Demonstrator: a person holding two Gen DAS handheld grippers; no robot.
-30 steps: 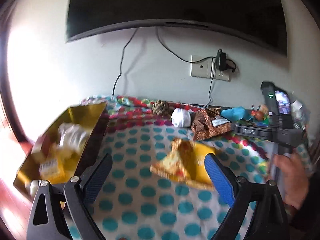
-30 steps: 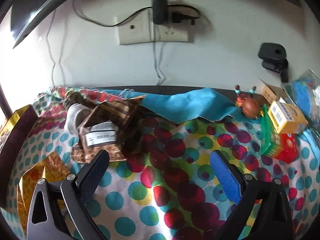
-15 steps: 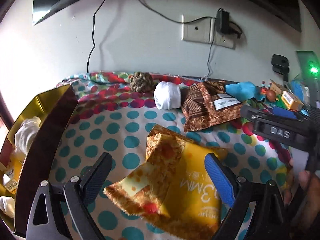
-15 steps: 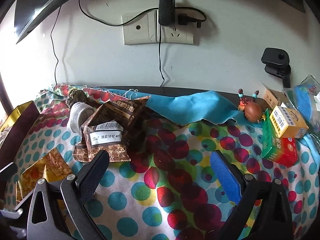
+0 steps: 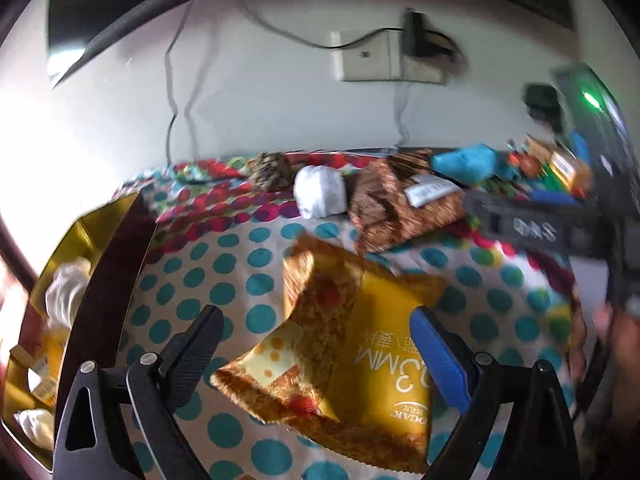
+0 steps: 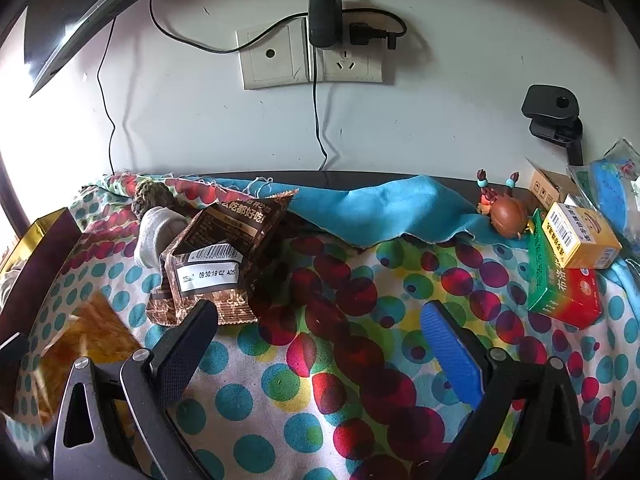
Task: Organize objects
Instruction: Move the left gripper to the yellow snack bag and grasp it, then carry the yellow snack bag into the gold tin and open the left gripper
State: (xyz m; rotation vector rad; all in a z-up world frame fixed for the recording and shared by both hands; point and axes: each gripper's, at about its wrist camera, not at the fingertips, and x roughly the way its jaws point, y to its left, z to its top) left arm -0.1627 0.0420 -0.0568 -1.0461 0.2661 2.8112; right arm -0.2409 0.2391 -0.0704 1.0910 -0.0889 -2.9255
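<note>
Both jaws of the left gripper (image 5: 316, 344) are spread around the crinkly yellow-and-orange snack packet (image 5: 344, 356), which could be crushed or slid across the dotted cloth surface (image 5: 224, 280) if pinched carelessly.

Polka-dot cloth (image 6: 280, 392) covered the surface, yellow snack packet (image 5: 360, 352) lay nearest, brown packet (image 6: 216, 264) beyond it, white sock (image 5: 320, 198) left of the brown packet, gold tin (image 5: 100, 280) far left, medicine boxes (image 6: 564, 276) far right.
</note>
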